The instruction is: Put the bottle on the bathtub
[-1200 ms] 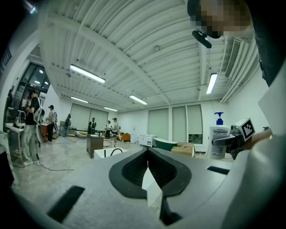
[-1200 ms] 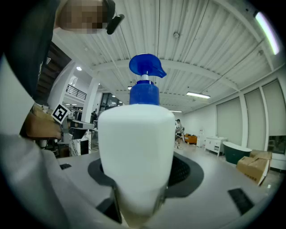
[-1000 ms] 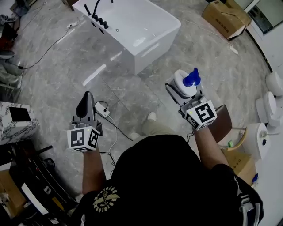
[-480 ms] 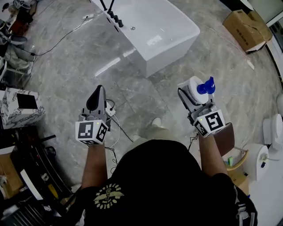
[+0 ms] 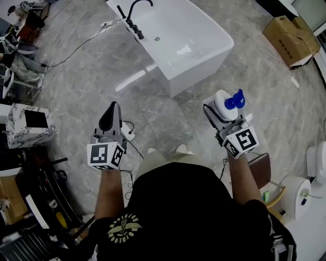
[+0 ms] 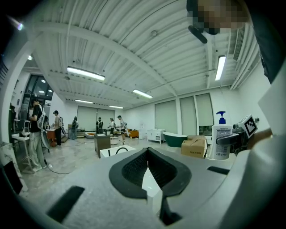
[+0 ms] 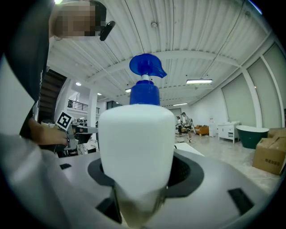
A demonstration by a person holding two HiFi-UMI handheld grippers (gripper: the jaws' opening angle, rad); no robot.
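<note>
A white pump bottle (image 5: 224, 104) with a blue pump head is held upright in my right gripper (image 5: 220, 109), which is shut on it; in the right gripper view the bottle (image 7: 136, 147) fills the middle between the jaws. The white bathtub (image 5: 175, 33) with a black tap (image 5: 133, 11) stands on the floor ahead, well beyond both grippers. My left gripper (image 5: 111, 117) is shut with nothing in it, at the left, level with the right one. In the left gripper view the bottle (image 6: 220, 141) shows at the right and the left gripper (image 6: 148, 172) has its jaws together.
Grey marble floor all round. A cardboard box (image 5: 288, 33) lies at the far right. A cable and power strip (image 5: 127, 133) lie near my left gripper. A marble-patterned box (image 5: 30, 125) and dark equipment stand at the left. White toilets (image 5: 298, 194) stand at the right.
The view has shifted so the bathtub sits slightly lower and nearer. Both grippers keep their hold and their places relative to my body.
</note>
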